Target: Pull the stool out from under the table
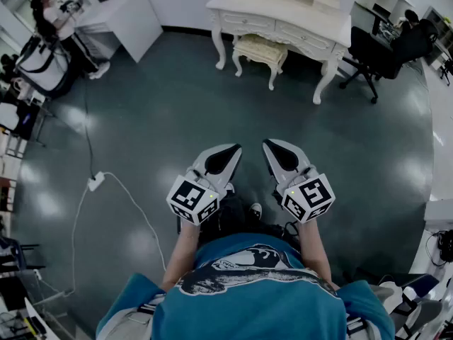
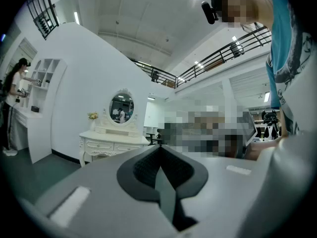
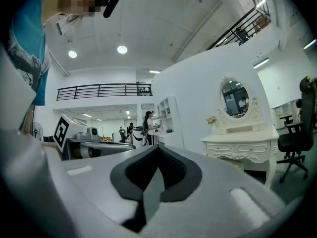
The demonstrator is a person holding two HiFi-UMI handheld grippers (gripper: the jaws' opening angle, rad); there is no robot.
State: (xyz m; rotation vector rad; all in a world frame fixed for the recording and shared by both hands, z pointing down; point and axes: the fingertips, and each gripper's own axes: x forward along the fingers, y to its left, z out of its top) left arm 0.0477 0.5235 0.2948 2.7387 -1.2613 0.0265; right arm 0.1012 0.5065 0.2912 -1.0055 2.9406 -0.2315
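Note:
A cream cushioned stool (image 1: 260,50) stands tucked under the front of a white dressing table (image 1: 283,9) at the far side of the room. My left gripper (image 1: 234,149) and right gripper (image 1: 268,146) are held side by side close to my body, well short of the stool. Both are shut with nothing between their jaws. In the left gripper view the shut left gripper (image 2: 159,149) points at the dressing table (image 2: 113,143) with its oval mirror. The shut right gripper (image 3: 158,150) has the dressing table (image 3: 243,143) on its right.
A black office chair (image 1: 371,55) stands right of the dressing table. A white power strip and cable (image 1: 95,182) lie on the dark floor at left. A person (image 1: 49,13) works at a white counter in the far left corner. Desks crowd the right edge.

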